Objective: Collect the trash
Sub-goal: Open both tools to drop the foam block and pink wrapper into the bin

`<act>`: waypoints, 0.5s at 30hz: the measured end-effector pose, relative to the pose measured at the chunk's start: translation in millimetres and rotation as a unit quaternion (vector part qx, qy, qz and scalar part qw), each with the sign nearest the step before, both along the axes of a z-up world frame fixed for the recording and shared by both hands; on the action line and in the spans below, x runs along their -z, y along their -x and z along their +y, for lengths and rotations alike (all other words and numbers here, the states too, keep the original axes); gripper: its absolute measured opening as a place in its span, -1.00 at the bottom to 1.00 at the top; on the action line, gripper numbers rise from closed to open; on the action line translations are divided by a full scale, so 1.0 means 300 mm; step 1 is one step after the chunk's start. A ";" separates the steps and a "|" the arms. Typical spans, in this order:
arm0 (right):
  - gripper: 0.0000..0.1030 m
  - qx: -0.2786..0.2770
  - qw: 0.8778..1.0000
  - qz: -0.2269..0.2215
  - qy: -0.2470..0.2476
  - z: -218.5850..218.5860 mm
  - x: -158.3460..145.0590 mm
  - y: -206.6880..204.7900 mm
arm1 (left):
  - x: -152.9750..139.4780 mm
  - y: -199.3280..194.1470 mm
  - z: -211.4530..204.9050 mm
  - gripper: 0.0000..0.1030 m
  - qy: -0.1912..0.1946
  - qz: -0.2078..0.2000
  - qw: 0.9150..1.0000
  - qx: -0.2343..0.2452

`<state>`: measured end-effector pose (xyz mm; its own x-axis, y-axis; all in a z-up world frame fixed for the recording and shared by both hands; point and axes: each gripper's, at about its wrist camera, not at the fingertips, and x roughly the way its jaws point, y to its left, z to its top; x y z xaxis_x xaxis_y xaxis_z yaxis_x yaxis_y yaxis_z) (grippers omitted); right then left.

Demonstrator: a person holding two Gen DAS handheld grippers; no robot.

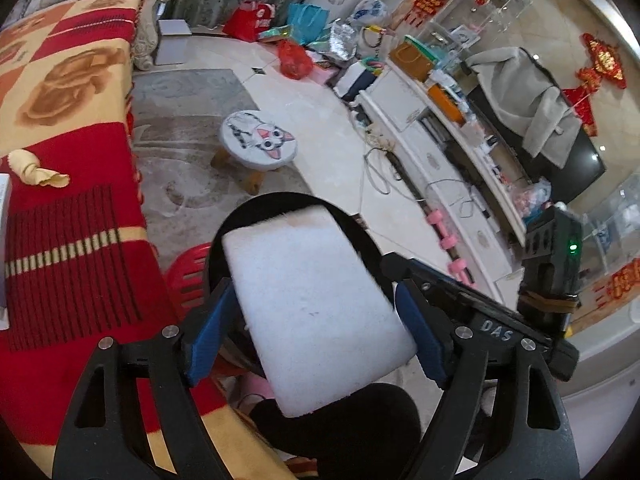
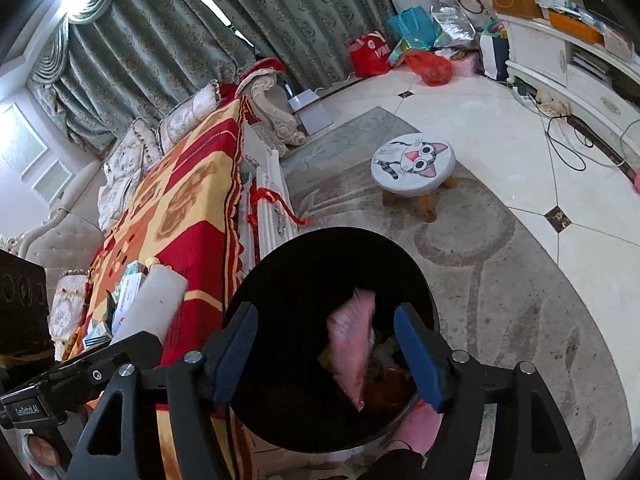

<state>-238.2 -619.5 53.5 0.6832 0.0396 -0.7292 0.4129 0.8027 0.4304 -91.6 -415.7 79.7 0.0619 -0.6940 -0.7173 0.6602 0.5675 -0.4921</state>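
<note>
**A:** What does the left wrist view show?

**B:** The left gripper has its blue pads spread wide on either side of a white foam block. The left pad looks to be touching the block's edge, but I cannot tell whether the right one touches it, so I cannot say the block is truly clamped. The block sits over the mouth of the black trash bin. To the left is a red and yellow blanket with a crumpled yellowish scrap lying on it. A cat-face stool stands on the rug beyond the bin.

**A:** And the right wrist view?

**B:** The right gripper is spread wide and holds nothing; it hangs over the open bin. A pink wrapper is inside the bin's opening between the pads, touching neither, with other rubbish below it. The white block shows at the left over the blanket's edge, held out by the other tool. The stool stands well apart.
</note>
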 end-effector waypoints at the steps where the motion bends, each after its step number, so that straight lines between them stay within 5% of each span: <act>1: 0.33 -0.001 1.000 0.001 0.001 0.003 -0.001 0.001 | 0.000 -0.002 0.003 0.56 0.003 0.001 1.000 0.003; 8: 0.33 -0.005 1.000 0.008 0.003 0.016 0.003 0.018 | 0.004 -0.027 0.017 0.56 0.004 0.018 1.000 -0.014; 15: 0.33 -0.015 1.000 0.014 0.006 0.045 0.005 0.004 | 0.000 -0.021 0.063 0.56 -0.030 -0.019 0.999 -0.038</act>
<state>-239.5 -605.9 51.9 0.6605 0.0513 -0.7491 0.3998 0.8204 0.4087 -85.4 -396.9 79.6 0.1417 -0.6423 -0.7532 0.6316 0.6445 -0.4308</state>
